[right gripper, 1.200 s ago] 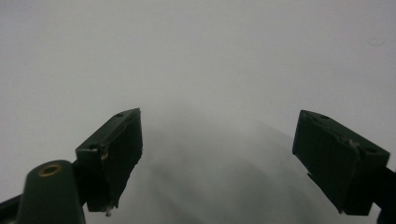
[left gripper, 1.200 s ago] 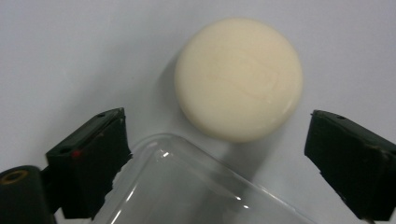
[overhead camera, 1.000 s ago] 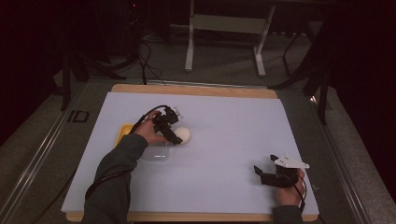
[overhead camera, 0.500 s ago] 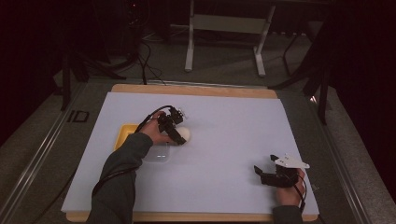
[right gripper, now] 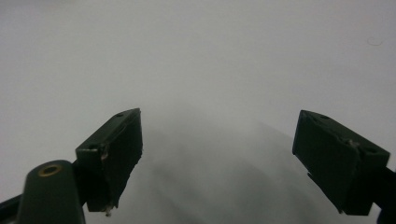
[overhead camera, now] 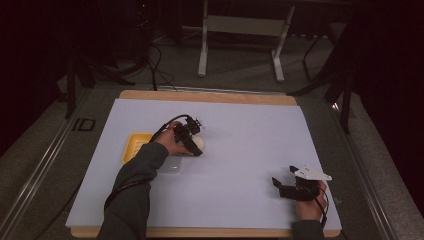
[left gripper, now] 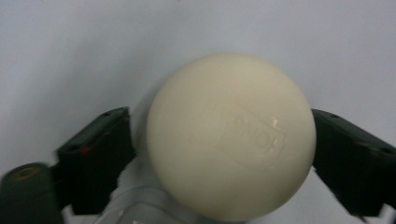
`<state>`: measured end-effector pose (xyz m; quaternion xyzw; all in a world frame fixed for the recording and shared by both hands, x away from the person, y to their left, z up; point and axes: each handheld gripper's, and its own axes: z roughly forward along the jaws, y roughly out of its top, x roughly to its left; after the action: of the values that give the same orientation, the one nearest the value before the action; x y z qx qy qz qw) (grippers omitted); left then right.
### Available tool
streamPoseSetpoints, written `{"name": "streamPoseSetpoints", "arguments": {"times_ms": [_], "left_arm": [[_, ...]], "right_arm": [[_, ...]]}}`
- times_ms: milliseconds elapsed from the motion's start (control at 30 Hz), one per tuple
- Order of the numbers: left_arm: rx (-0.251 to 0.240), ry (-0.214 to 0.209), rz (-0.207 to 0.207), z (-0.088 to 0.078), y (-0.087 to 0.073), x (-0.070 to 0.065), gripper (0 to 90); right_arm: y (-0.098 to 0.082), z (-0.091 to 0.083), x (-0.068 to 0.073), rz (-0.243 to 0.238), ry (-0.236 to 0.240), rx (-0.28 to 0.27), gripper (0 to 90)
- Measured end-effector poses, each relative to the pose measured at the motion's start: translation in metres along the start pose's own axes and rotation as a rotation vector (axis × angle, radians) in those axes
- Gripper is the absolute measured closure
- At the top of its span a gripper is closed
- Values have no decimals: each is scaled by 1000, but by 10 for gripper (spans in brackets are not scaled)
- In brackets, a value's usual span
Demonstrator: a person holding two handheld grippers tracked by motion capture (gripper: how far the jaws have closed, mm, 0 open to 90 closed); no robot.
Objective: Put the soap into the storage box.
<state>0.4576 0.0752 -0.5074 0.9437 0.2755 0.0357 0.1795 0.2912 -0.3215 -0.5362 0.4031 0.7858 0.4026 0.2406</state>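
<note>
A round cream bar of soap (left gripper: 231, 135) with a stamped mark lies on the pale sheet, left of centre in the high view (overhead camera: 200, 143). My left gripper (overhead camera: 195, 146) reaches down over it, and the soap sits between its jaws (left gripper: 222, 140). The jaws have just been closing. The right pad meets the soap's edge, and a thin strip of sheet still shows at the left pad (left gripper: 116, 144). My right gripper (overhead camera: 276, 186) rests at the front right of the sheet. It stands open (right gripper: 217, 140) with nothing between its jaws.
A yellow tray (overhead camera: 134, 147) lies just left of my left hand. A clear plastic piece (overhead camera: 172, 169) lies on the sheet in front of that hand, and its edge shows below the soap (left gripper: 140, 212). The pale sheet (overhead camera: 250, 135) covers a wooden board.
My left hand has sunk a little onto the soap and shifted slightly toward the near side. The right gripper has not moved.
</note>
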Motion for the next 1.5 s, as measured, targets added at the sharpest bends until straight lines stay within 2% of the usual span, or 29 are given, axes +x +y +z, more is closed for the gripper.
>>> {"name": "streamPoseSetpoints", "arguments": {"times_ms": [300,533,733,1033,1100,1167,1500], "left_arm": [[28,15,10,5,5,-3,153],[69,34,22,6,10,-5,158],[90,27,28,5,13,-7,217],[170,22,33,5,20,-8,235],[170,22,33,5,20,-8,236],[191,28,45,5,22,-9,237],[209,21,64,4,24,-11,240]], "right_arm": [[0,0,0,-1,1,0,159],[0,0,0,1,2,-1,159],[0,0,0,2,1,-1,159],[0,0,0,3,2,-1,159],[0,0,0,3,3,0,159],[0,0,0,2,3,0,159],[0,0,0,3,3,-2,159]]}}
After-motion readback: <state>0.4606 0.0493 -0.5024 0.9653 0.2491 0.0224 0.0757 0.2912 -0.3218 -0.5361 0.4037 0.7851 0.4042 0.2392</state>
